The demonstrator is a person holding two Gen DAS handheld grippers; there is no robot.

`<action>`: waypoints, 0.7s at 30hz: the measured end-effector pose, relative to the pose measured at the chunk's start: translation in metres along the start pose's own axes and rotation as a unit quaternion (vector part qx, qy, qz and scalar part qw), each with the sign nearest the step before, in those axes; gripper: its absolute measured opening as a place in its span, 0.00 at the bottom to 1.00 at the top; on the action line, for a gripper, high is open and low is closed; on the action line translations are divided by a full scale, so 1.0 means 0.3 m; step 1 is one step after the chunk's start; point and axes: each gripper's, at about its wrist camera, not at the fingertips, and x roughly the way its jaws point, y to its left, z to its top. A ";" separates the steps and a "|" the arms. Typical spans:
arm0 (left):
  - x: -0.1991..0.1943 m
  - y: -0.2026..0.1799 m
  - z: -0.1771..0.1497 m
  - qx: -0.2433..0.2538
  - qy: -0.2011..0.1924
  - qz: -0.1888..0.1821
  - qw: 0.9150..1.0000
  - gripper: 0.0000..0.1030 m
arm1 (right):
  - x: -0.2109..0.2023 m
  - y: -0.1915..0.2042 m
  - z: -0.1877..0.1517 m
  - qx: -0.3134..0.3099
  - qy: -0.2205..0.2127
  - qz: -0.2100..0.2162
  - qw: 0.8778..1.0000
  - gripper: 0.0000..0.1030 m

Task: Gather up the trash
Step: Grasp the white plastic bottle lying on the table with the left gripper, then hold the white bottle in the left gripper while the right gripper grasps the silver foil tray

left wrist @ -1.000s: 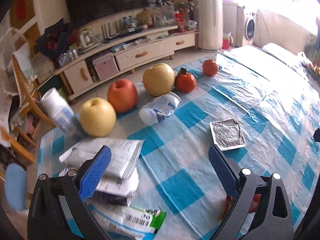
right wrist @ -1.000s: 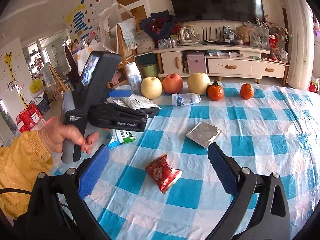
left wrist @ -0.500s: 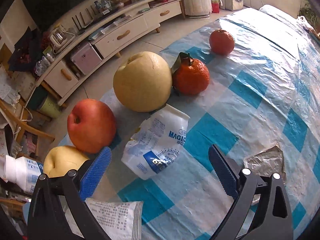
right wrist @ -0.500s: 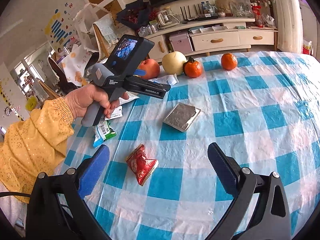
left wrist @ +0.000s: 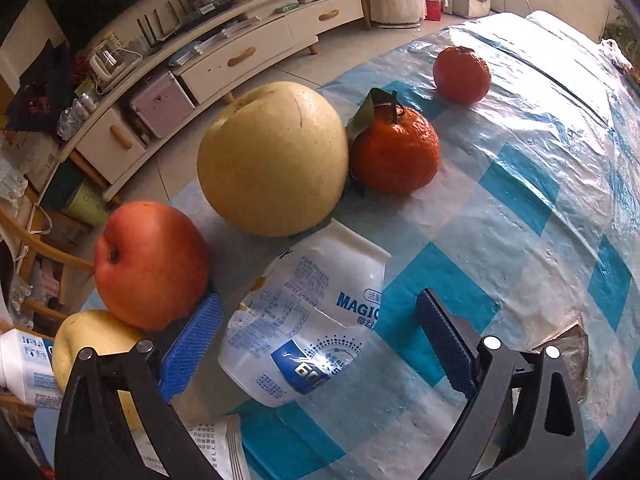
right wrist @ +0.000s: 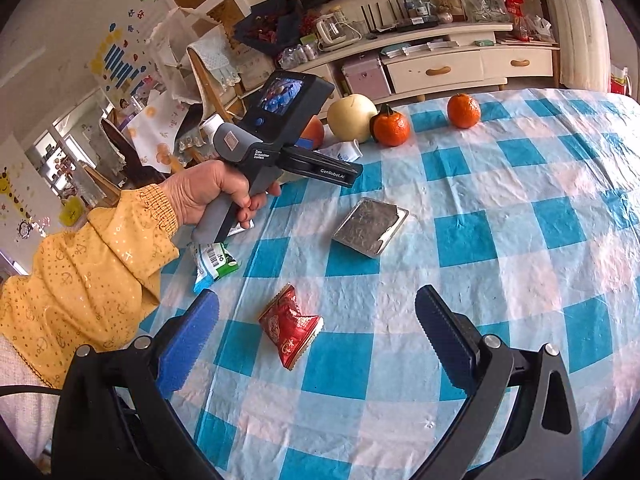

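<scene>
Left tongs spread wide around a crumpled pouch; right tongs spread wide above the table.

The left gripper [left wrist: 318, 334] brackets the crumpled white plastic pouch with blue print [left wrist: 312, 320], its pads not touching it; a red apple [left wrist: 150, 264] and large yellow pear [left wrist: 272, 158] sit just beyond. The right gripper [right wrist: 316, 332] hovers over the crushed red foil wrapper [right wrist: 290, 324] on the blue-and-white checked tablecloth [right wrist: 500, 200], near a flat silver foil tray [right wrist: 370, 226].

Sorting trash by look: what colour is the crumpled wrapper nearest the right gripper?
Red with gold print, the crumpled wrapper shows best in the right wrist view.

White pouch [left wrist: 320, 320] reads "MAGIC" (cut off); left hand-held gripper [right wrist: 320, 168] "GenRobot.AI".
</scene>
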 end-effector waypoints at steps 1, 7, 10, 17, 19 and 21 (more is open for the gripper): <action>-0.002 -0.001 -0.005 -0.006 -0.001 -0.004 1.000 0.93 | 0.001 -0.001 -0.001 0.001 0.001 0.000 1.000 0.96; -0.018 -0.026 -0.033 -0.038 -0.011 -0.041 0.998 0.67 | 0.010 -0.018 -0.003 0.009 0.012 -0.004 1.000 0.96; -0.027 -0.033 -0.049 -0.057 -0.015 -0.039 0.998 0.64 | 0.010 -0.025 -0.003 0.011 0.012 -0.007 1.000 0.96; -0.065 -0.069 -0.110 -0.081 -0.033 -0.036 0.995 0.61 | 0.013 -0.034 -0.005 0.007 0.019 -0.010 1.000 0.96; -0.079 -0.078 -0.138 -0.092 -0.036 -0.037 0.994 0.59 | 0.027 -0.029 -0.010 -0.002 0.033 -0.005 0.999 0.96; -0.094 -0.091 -0.167 -0.101 -0.038 -0.042 0.993 0.53 | 0.048 -0.020 -0.022 -0.014 0.048 -0.004 0.999 0.96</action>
